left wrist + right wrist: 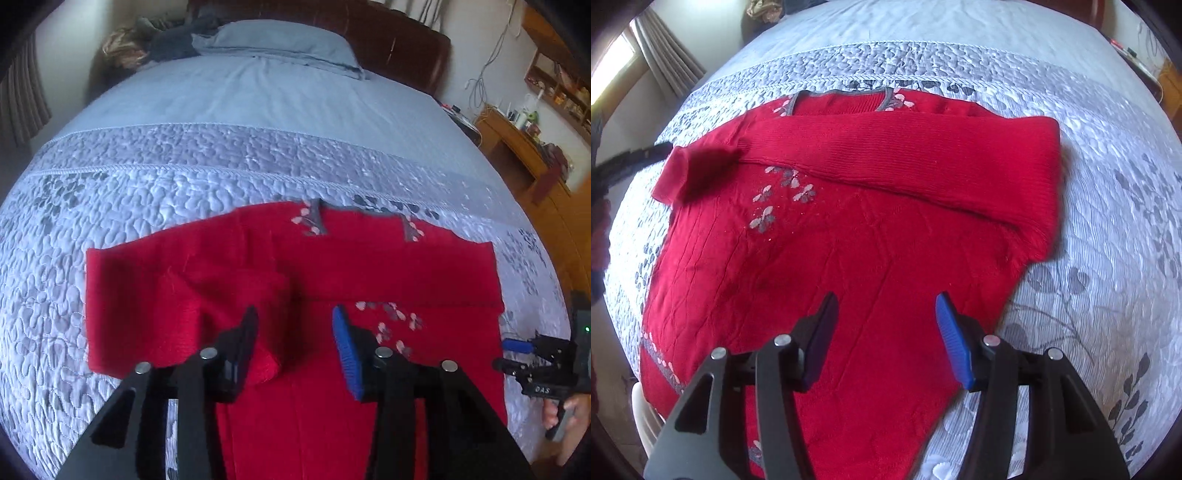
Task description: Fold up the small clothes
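From the left wrist, the left gripper (295, 325) hangs spread and empty over the red sweater (332, 266), which lies flat on the quilted bedspread (147, 166). From the right wrist, the right gripper (886, 314) is spread too, holding nothing; 1 sleeve (905, 155) lies folded across the chest, and the body is not yet folded.

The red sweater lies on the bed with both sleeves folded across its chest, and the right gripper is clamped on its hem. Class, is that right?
Not quite: the right gripper is open above the red sweater, gripping nothing, as the right wrist view shows. The rest stands.
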A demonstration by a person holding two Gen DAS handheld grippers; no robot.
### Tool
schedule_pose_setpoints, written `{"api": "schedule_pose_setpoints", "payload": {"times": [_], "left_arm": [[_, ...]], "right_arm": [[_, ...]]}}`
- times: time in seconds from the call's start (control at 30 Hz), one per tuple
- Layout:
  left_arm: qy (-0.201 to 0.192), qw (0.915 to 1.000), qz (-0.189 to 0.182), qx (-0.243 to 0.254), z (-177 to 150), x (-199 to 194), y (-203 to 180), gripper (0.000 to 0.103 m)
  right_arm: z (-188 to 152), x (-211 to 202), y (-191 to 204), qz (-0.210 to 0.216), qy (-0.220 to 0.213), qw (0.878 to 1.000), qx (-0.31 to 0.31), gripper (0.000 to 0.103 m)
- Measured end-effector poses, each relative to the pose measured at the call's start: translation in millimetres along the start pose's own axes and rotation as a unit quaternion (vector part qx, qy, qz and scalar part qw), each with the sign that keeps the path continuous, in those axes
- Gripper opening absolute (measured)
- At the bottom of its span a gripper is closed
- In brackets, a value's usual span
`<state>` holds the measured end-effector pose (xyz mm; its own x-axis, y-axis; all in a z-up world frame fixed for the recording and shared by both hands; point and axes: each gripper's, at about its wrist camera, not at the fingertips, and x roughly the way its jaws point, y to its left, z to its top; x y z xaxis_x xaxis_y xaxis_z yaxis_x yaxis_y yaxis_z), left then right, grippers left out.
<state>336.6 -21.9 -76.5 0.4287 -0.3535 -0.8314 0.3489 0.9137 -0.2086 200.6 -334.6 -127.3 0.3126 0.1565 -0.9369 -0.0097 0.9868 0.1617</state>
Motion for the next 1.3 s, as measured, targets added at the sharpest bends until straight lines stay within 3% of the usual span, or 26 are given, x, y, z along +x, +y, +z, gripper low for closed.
{"api": "schedule_pose_setpoints", "payload": {"times": [0.07,0.2,0.27,0.4,0.5,0.57,0.67,0.73,0.87,1.13,1.2,1.27,1.3], "left_arm": [[0.000,0.9997,0.005,-0.023,-7.3,-11.2,11.1,0.047],[0.015,0.9930,0.075,-0.090,-22.5,-24.5,65.5,0.048],[0.006,0.9856,0.114,-0.125,-33.4,-26.7,93.3,0.048],[0.006,0.9774,0.161,-0.137,-47.9,-20.9,116.2,0.048],[0.024,0.9813,0.117,-0.152,-43.8,-10.2,134.6,0.048],[0.048,0.9769,0.092,-0.187,-33.5,-4.5,151.7,0.048],[0.042,0.9756,0.099,-0.191,-26.6,-3.6,166.9,0.069],[0.044,0.9706,0.120,-0.204,-27.1,1.2,176.6,0.068],[0.082,0.9652,0.128,-0.213,-38.7,23.1,189.2,0.068],[0.075,0.9630,0.120,-0.229,-41.9,13.8,196.9,0.068],[0.074,0.9628,0.122,-0.229,-43.1,13.2,197.4,0.069],[0.075,0.9627,0.123,-0.229,-44.2,14.6,196.9,0.070],[0.075,0.9628,0.124,-0.228,-44.8,14.5,196.4,0.071]], "right_arm": [[1.7,-2.4,2.3,0.002,-0.003,1.000,-0.001,0.055],[12.6,0.0,19.2,0.018,-0.012,1.000,-0.010,0.056],[25.4,10.2,41.5,0.025,-0.016,0.999,-0.015,0.056],[65.4,33.8,109.9,0.061,-0.009,0.997,-0.049,0.056],[97.6,41.7,163.9,0.075,-0.015,0.993,-0.085,0.055],[121.0,49.6,202.5,0.109,-0.008,0.990,-0.092,0.055],[144.5,71.4,242.6,0.147,0.029,0.985,-0.086,0.055],[153.6,88.0,260.0,0.129,0.051,0.986,-0.088,0.055],[166.9,115.6,283.3,0.089,0.084,0.988,-0.091,0.055],[168.4,143.7,323.4,0.065,0.105,0.986,-0.112,0.061],[166.8,151.5,325.9,0.036,0.104,0.987,-0.119,0.056],[167.2,151.8,319.3,0.017,0.095,0.988,-0.125,0.026],[168.5,148.2,312.2,0.028,0.092,0.988,-0.118,0.022]]}}
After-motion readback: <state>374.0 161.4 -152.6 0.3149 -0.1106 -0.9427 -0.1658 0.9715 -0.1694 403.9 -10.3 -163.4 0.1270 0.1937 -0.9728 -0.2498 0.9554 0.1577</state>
